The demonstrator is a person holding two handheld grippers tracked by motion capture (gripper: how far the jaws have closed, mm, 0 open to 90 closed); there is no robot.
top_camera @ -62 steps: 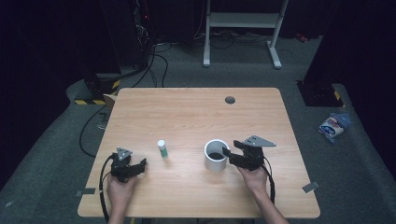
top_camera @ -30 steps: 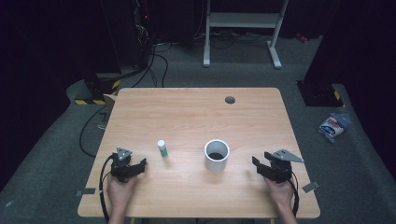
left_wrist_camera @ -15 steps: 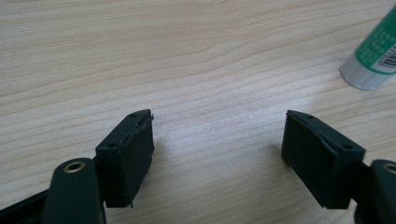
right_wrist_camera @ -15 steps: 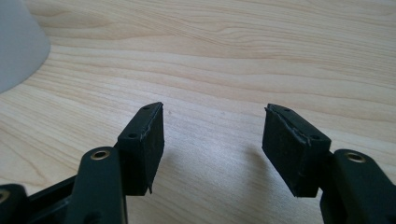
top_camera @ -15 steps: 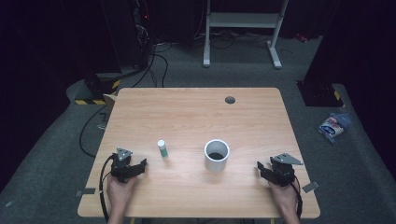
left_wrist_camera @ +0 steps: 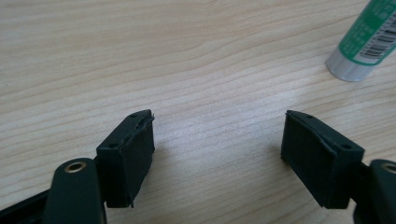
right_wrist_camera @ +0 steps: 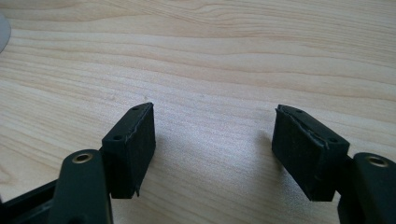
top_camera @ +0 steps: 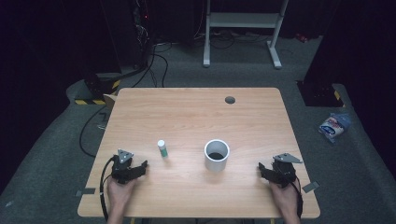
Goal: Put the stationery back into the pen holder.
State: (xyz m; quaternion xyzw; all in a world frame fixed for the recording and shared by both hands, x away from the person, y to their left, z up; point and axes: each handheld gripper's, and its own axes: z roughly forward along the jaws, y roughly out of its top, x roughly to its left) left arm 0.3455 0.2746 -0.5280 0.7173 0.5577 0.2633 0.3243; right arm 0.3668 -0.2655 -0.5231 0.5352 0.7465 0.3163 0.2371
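A white cup [top_camera: 217,155] with a dark inside stands upright near the middle of the wooden table [top_camera: 196,116]. Left of it stands a small green-and-white tube [top_camera: 162,149] with a white cap, whose base [left_wrist_camera: 366,42] shows at the top right of the left gripper view. My left gripper [top_camera: 142,164] rests low on the table near the front left, open, with bare wood between its jaws [left_wrist_camera: 217,140]. My right gripper [top_camera: 261,169] sits at the front right, well clear of the cup, open over bare wood [right_wrist_camera: 212,135].
A dark round hole [top_camera: 229,99] sits in the table near the far edge. On the floor lie cables [top_camera: 154,51] at the back left, a white stand [top_camera: 243,28] behind the table, and a blue-and-white packet [top_camera: 332,126] to the right.
My right gripper has drawn back from the cup to the table's front right corner and settled there. The left gripper, the cup and the tube have stayed put.
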